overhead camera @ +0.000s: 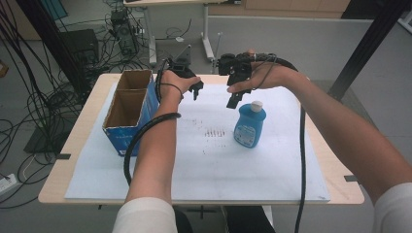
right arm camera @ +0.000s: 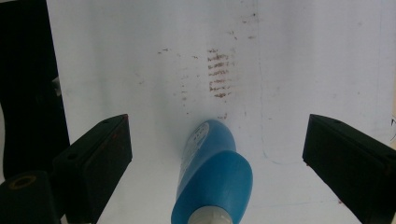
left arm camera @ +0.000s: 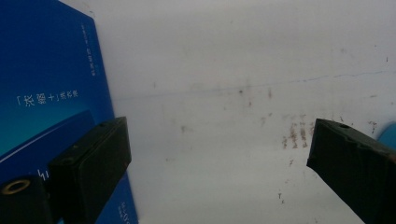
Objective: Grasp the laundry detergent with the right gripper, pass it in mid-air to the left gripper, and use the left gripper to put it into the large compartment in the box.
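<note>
One bottle (overhead camera: 249, 125) stood upright on the white sheet (overhead camera: 209, 160) that covered most of the desk (overhead camera: 87, 145) — a smooth, glossy blue plastic bottle with flattened sides, rounded shoulders and a short white cap. It stood right of the sheet's middle, well apart from the box (overhead camera: 130, 110) at the left.

The box was a single open-topped carton, long and rectangular, with raw brown cardboard inside and a printed blue skin outside; a divider split it into two compartments. In the left tool view its blue wall (left arm camera: 46, 93) showed matte, with small white lettering.

The sheet looked flat and papery, marked near its middle by a patch of short reddish-brown streaks (overhead camera: 215, 132) set in rows, plus scattered specks. The desk's pale wood edge showed round the sheet.

There were two tools, both black and blocky. The left tool (overhead camera: 197, 87) hung above the sheet beside the box's far end, its jaws spread wide with nothing between them but bare sheet (left arm camera: 219, 140). The right tool (overhead camera: 234, 97) hovered just beyond and above the bottle, jaws also wide apart and holding nothing; in the right tool view the bottle (right arm camera: 212, 172) lay between the two flat, slab-like jaws, cap nearest the camera, touching neither.

A thick black cable ran from each tool — one looped round the left forearm, one hanging past the right.
</note>
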